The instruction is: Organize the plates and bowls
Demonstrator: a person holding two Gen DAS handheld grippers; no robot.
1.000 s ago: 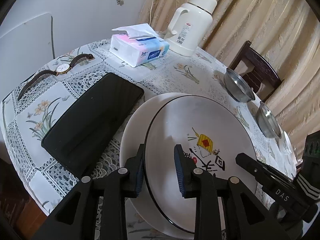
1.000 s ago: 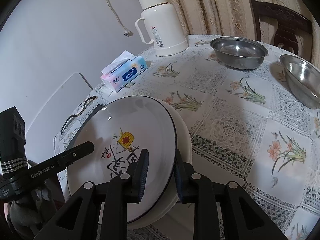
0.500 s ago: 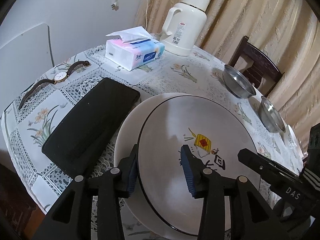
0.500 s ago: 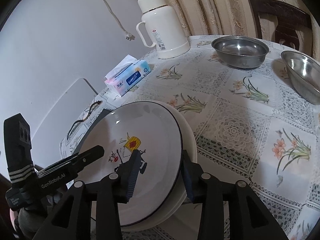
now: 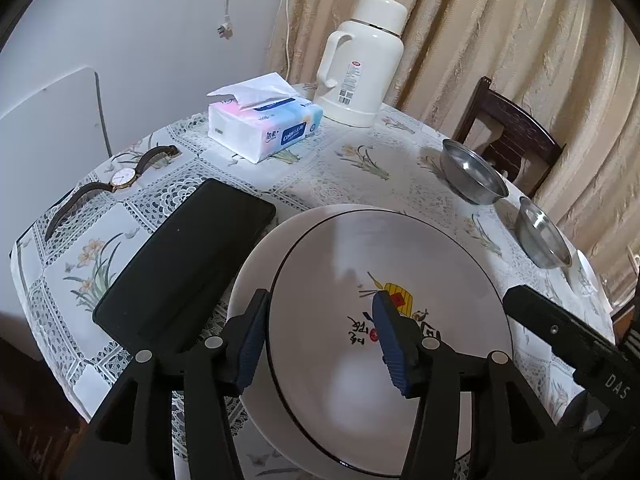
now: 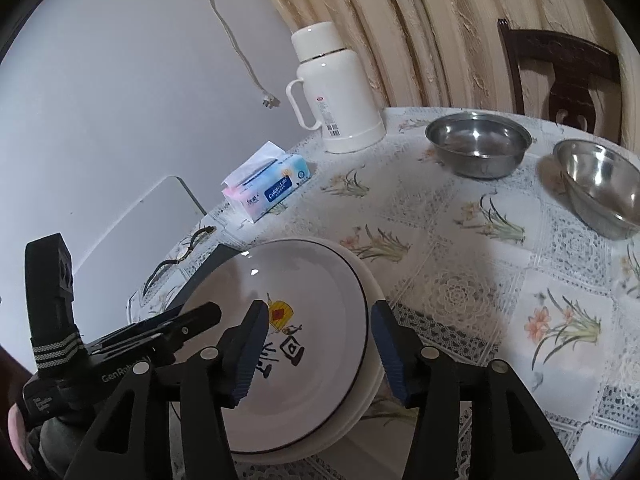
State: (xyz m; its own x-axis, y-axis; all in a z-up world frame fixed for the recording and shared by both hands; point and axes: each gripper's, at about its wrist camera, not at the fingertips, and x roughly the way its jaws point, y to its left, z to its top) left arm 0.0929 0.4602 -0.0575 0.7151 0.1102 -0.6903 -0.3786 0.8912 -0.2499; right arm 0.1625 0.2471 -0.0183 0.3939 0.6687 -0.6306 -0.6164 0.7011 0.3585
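The painted plate (image 5: 384, 264), white with a thin black rim and a yellow and red drawing with black characters, lies on a plain white plate (image 5: 260, 264) in the lower middle of both frames, on the bench (image 5: 332, 168) with its floral, lace-patterned cloth. The left hand-held gripper (image 5: 320, 336) is released, its blue-padded fingers spread wide: in the left wrist view one pad (image 5: 252, 344) sits at the painted plate's left rim and the other (image 5: 390, 344) over the drawing; whether they touch the plate cannot be told. The right hand-held gripper (image 6: 318, 352) is likewise released, with one pad (image 6: 250, 354) over the drawing and the other (image 6: 390, 354) just outside the right rim of the plates. 2 steel bowls stand apart at the right of the bench, bowl 1 (image 6: 478, 148) farther back and bowl 2 (image 6: 600, 184) nearer the frame's right edge. A black phone (image 5: 184, 264) lies left of the plates, its corner just beside the white plate. A watch (image 5: 120, 178) lies at the left, a tissue pack (image 5: 264, 124) in the upper middle, and a white flask (image 5: 360, 64) behind it. A dark chair (image 5: 512, 136) stands at the upper right before beige curtains (image 5: 520, 20).
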